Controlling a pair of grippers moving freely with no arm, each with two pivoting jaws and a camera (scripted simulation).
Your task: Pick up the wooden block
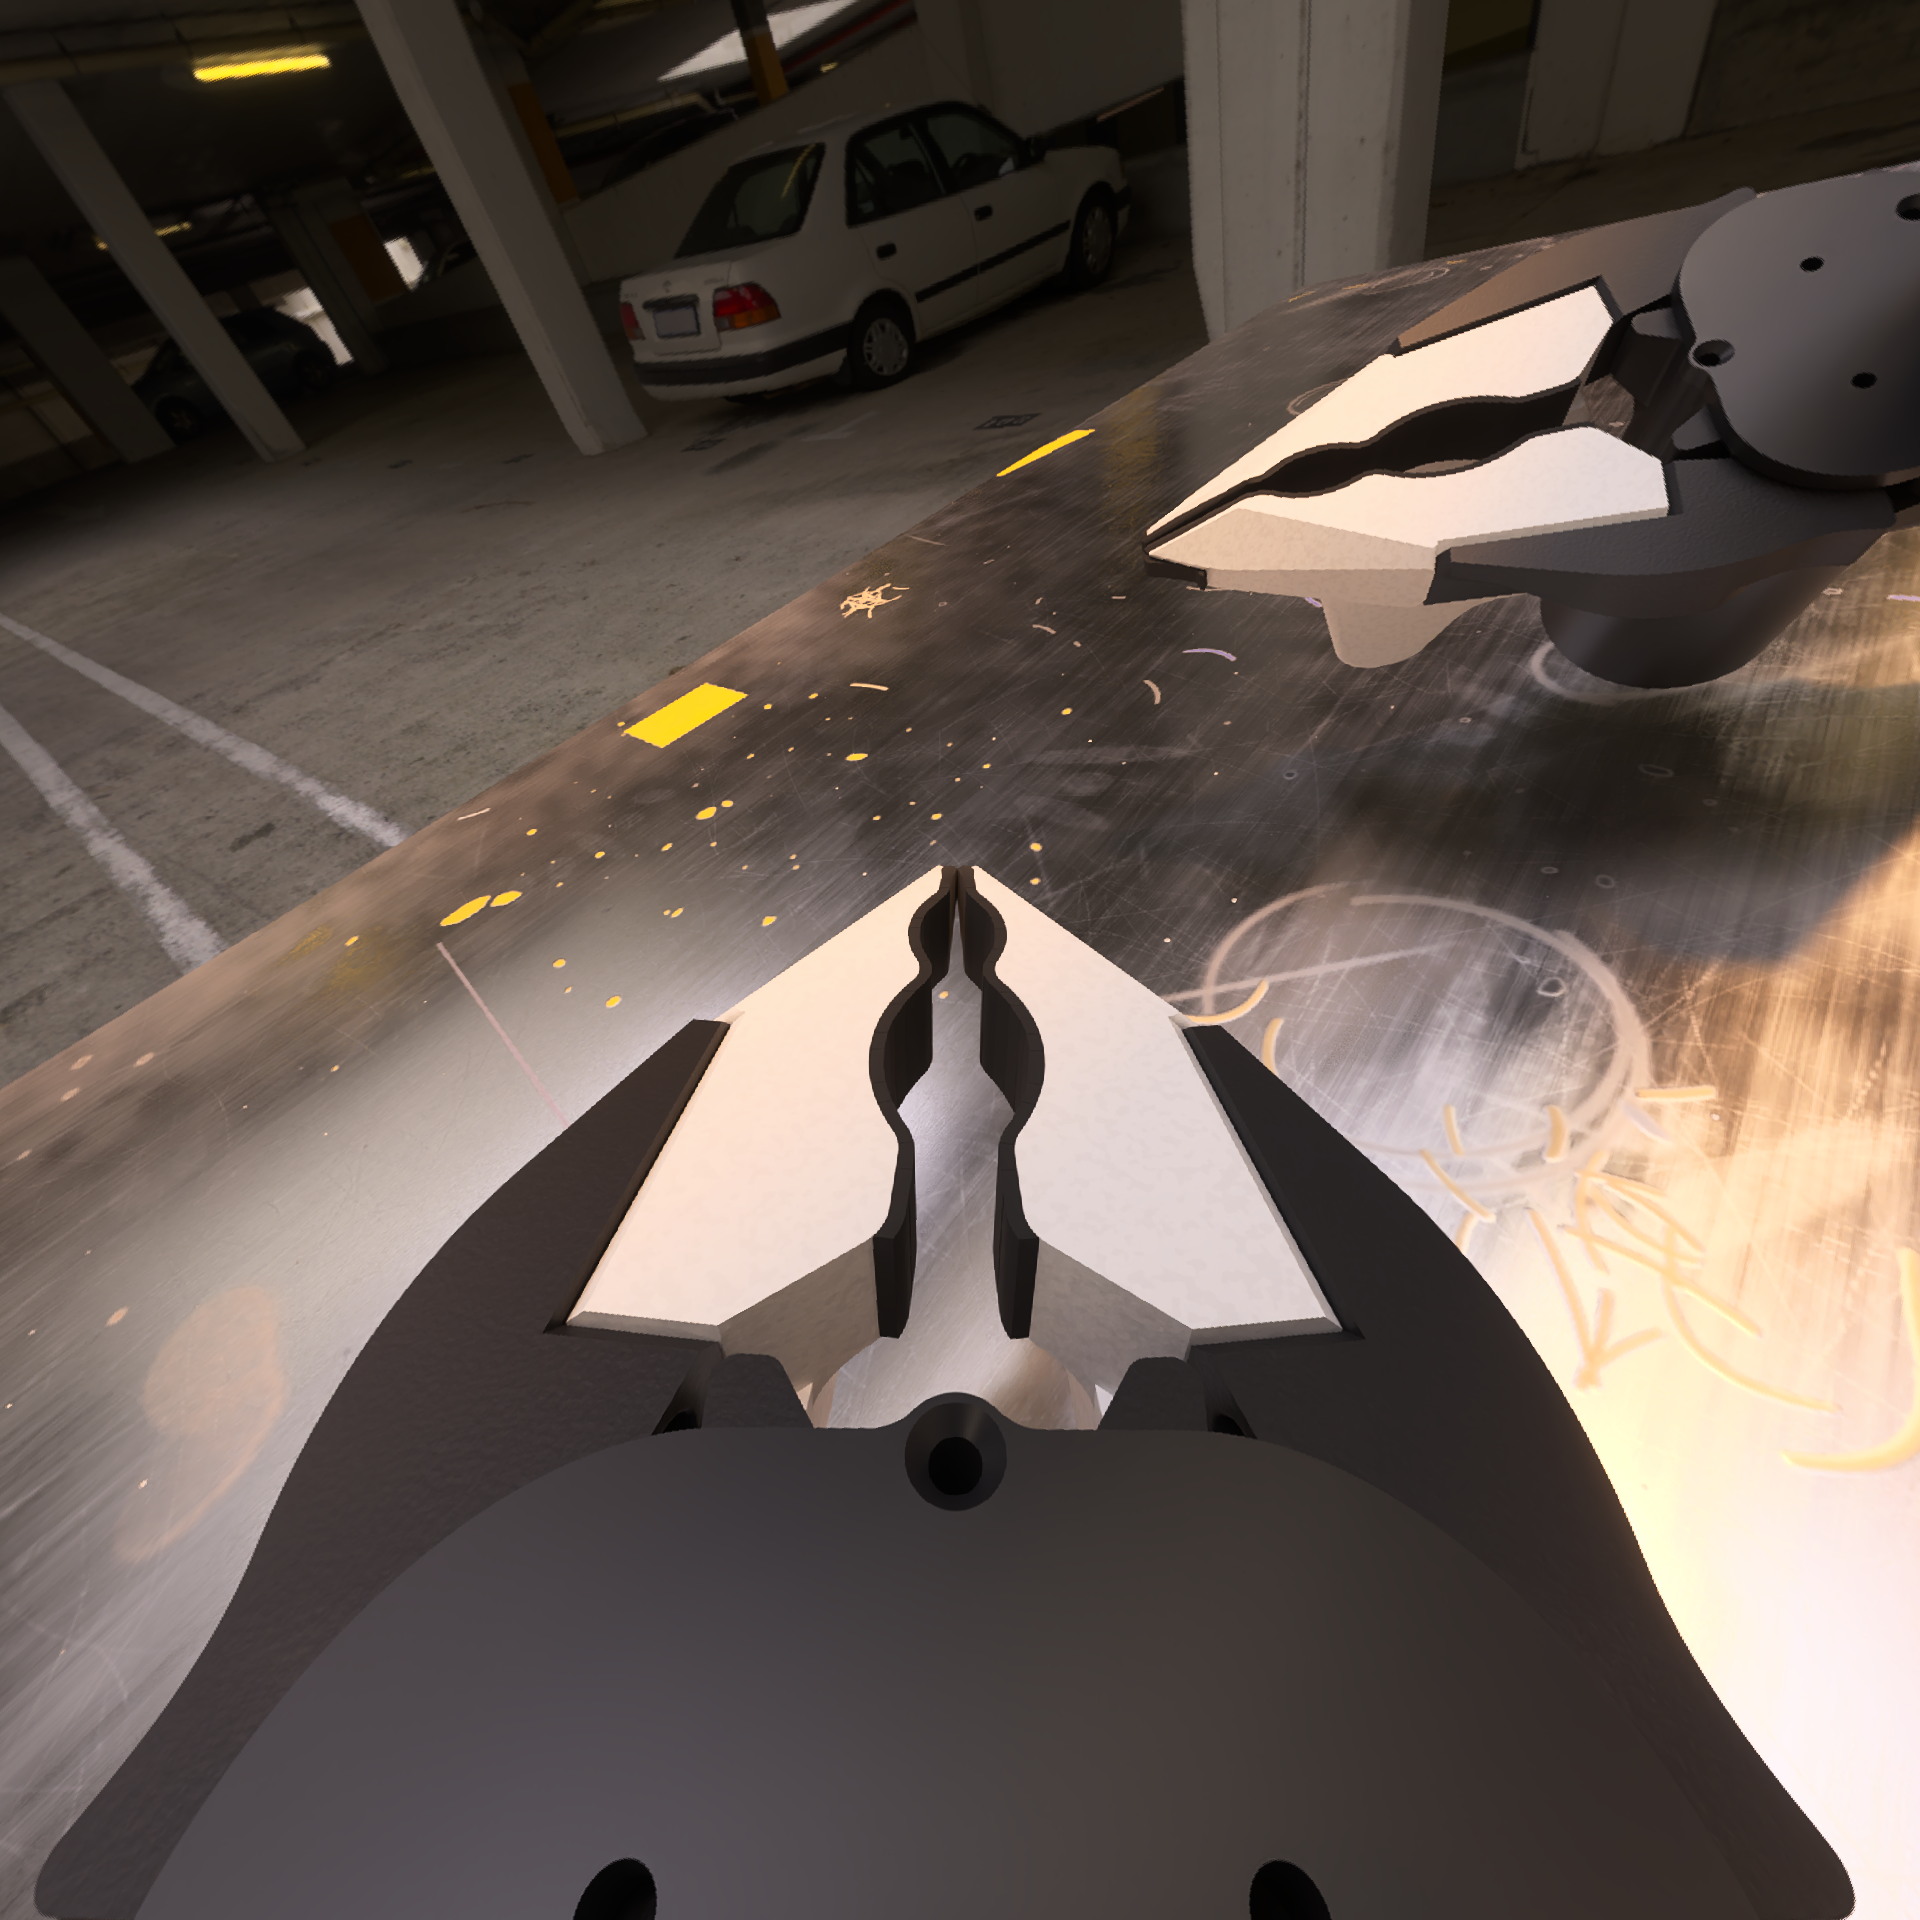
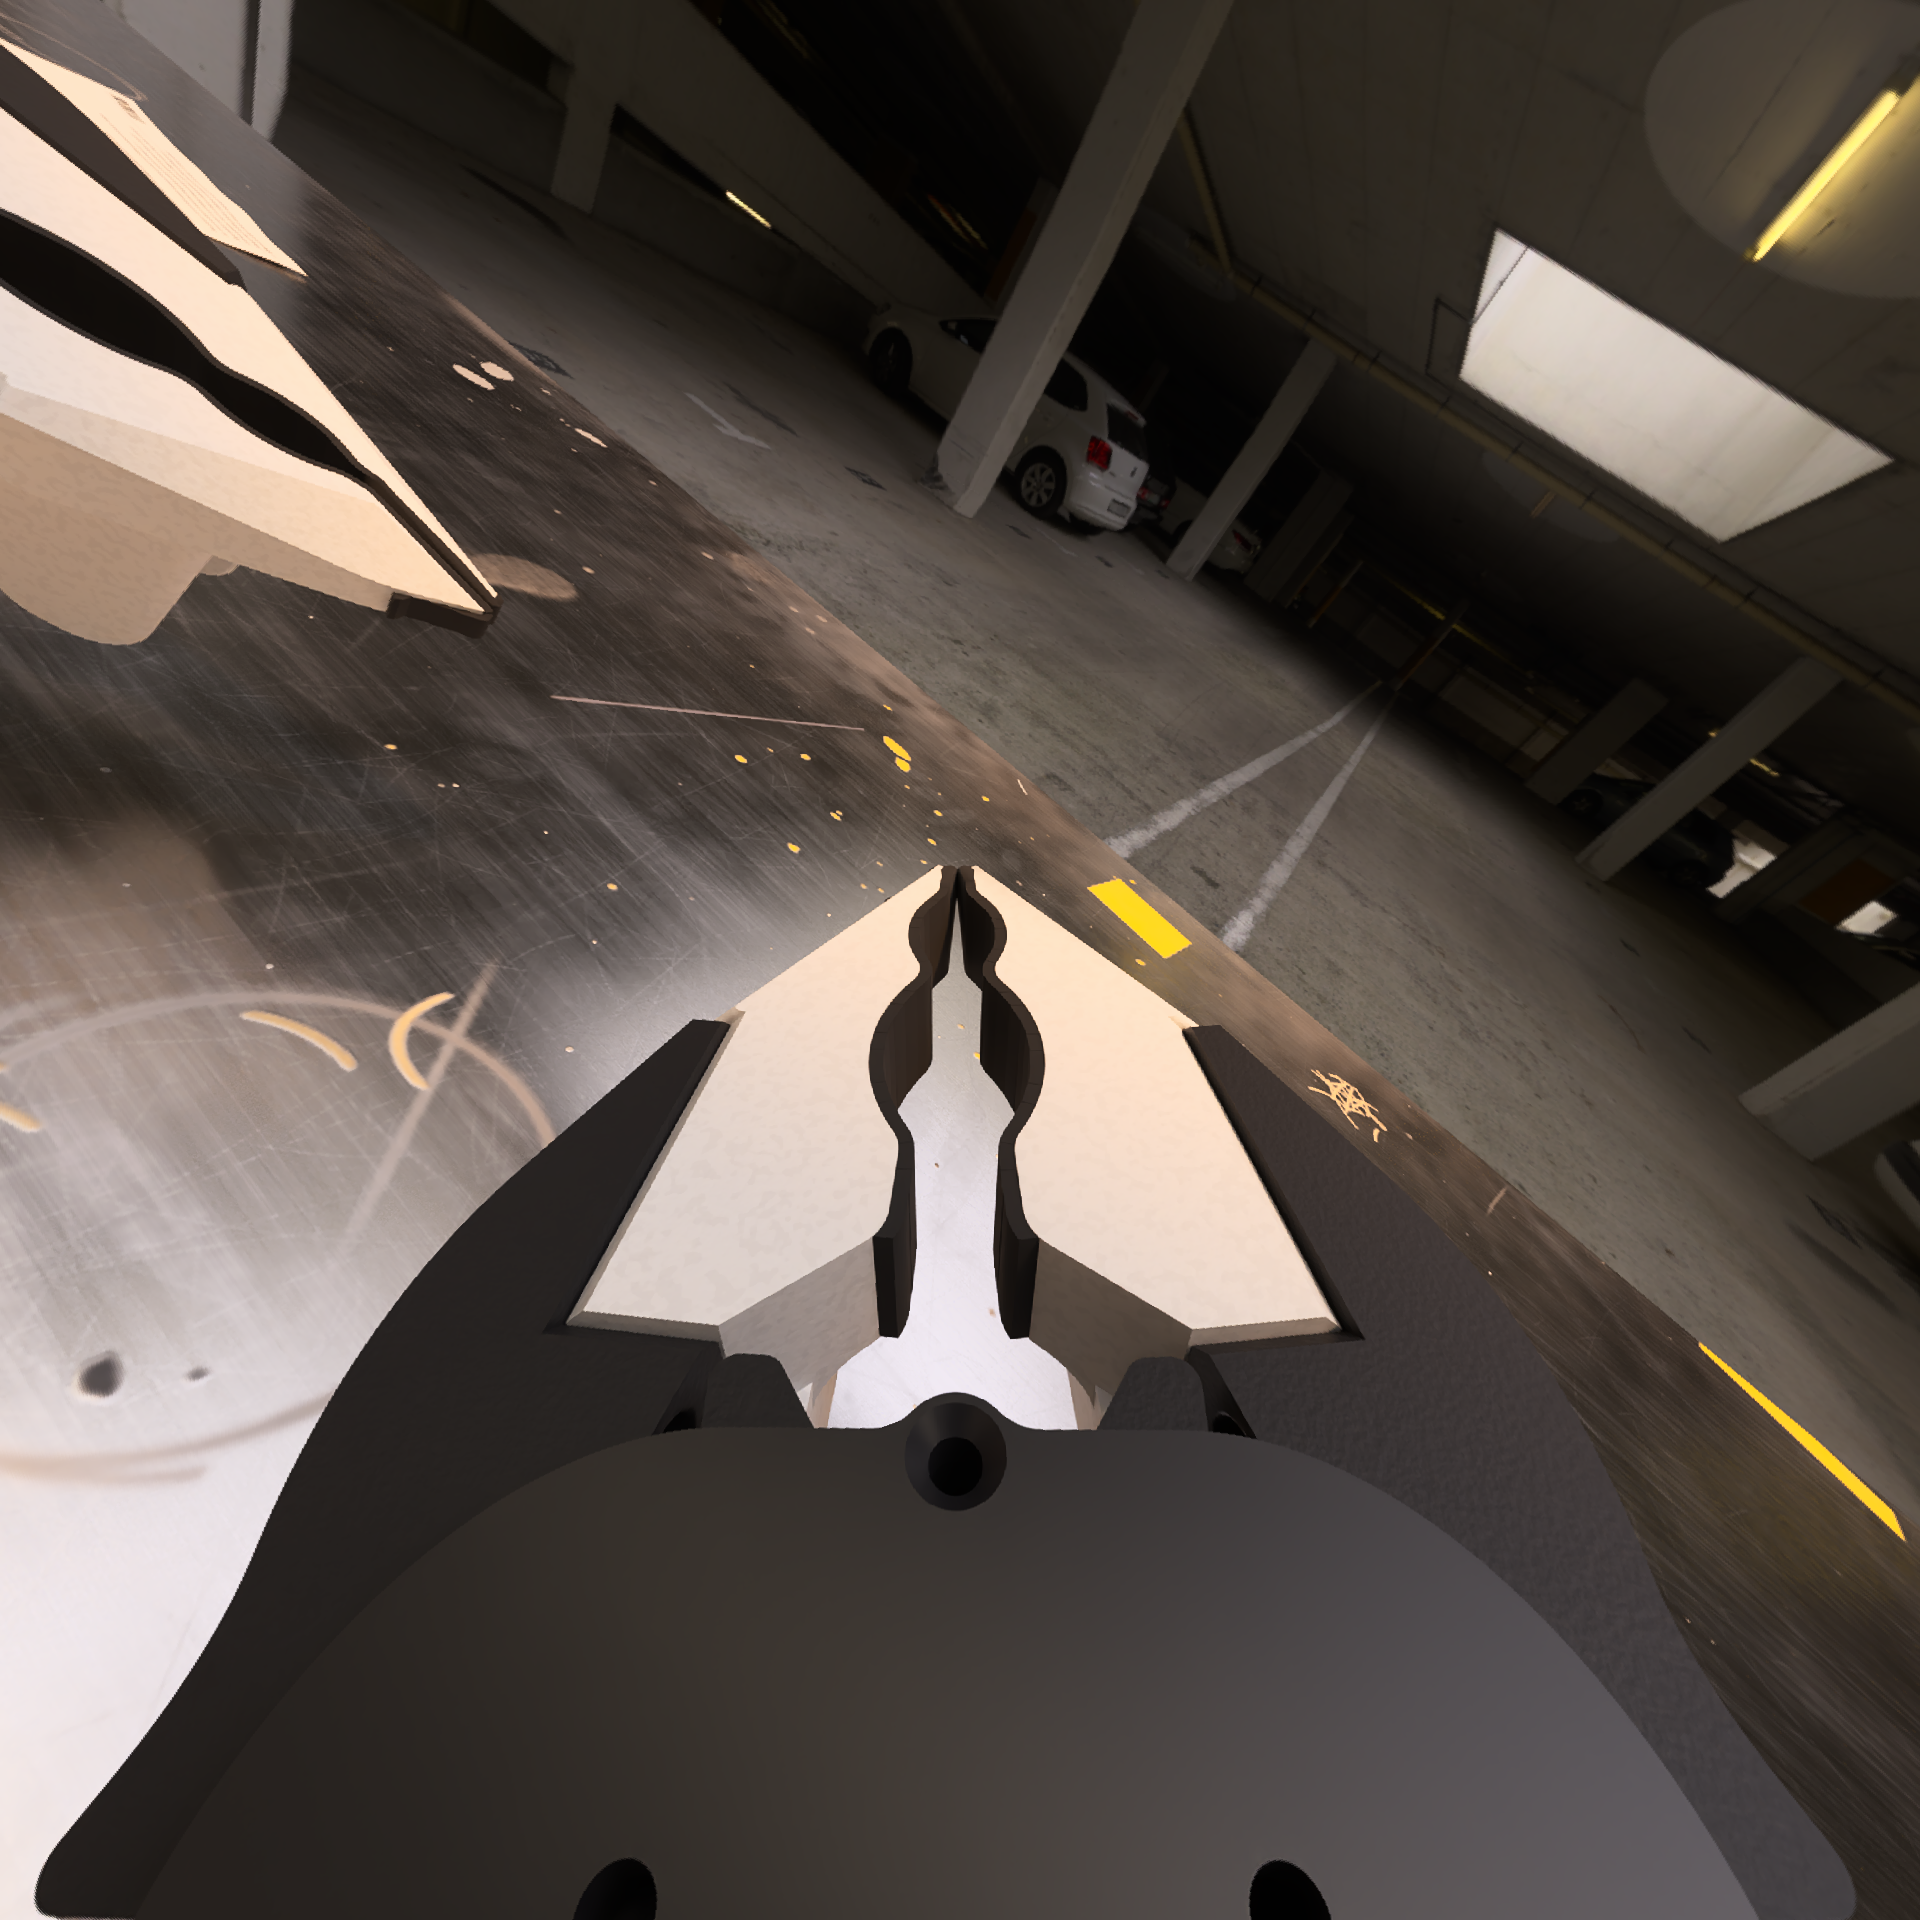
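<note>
The left hand-held gripper [image 1: 957, 871] is seen closest in its wrist view, its cream fingers brought together at the tips with nothing between them, poised over the scratched metal table [image 1: 727, 1039]. The right hand-held gripper [image 2: 957, 871] is likewise closed on nothing, near the table's edge with a yellow patch [image 2: 1138, 916] just beside its tips. A white car [image 1: 873, 249] is parked beyond on the garage floor. The wooden block cannot be seen in either view
</note>
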